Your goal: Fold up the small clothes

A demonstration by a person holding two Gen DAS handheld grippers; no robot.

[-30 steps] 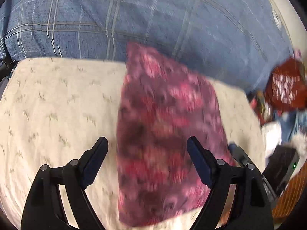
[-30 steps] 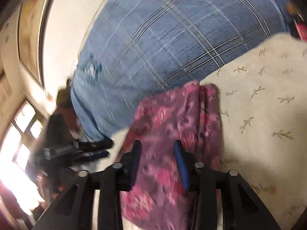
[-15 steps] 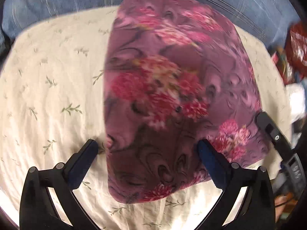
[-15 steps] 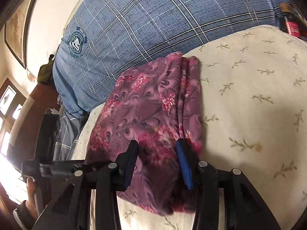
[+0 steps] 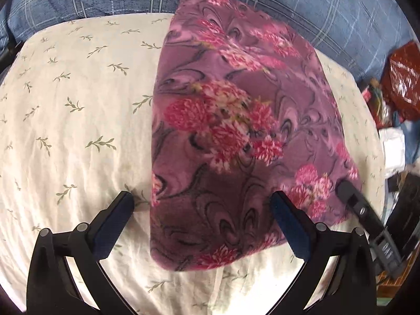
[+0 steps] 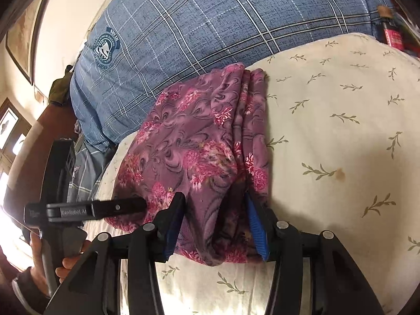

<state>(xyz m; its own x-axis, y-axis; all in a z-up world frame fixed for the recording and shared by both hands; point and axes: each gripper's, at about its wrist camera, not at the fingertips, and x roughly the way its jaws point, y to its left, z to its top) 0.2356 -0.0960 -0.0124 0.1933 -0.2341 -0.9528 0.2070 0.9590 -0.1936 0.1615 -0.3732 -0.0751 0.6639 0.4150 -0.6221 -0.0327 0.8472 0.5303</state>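
Observation:
A folded purple cloth with pink flowers (image 5: 236, 131) lies on a cream leaf-print pillow (image 5: 78, 110). My left gripper (image 5: 202, 210) is open, its jaws wide apart over the cloth's near edge, left finger on the pillow, right finger over the cloth. In the right wrist view the cloth (image 6: 189, 152) shows stacked layers along its right edge. My right gripper (image 6: 215, 218) is partly open with the near end of the cloth between its blue pads; they do not visibly pinch it. The other gripper's finger (image 6: 115, 207) rests at the cloth's left edge.
A blue plaid cushion (image 6: 210, 26) rises behind the pillow. A red crinkled bag (image 5: 404, 78) and assorted clutter lie at the right of the left wrist view. A dark bottle with a red label (image 6: 391, 34) stands beyond the pillow's far right corner.
The cloth has settled flat on the pillow. Both grippers have come closer and lower over its near edge. The right gripper's jaws have opened a little wider.

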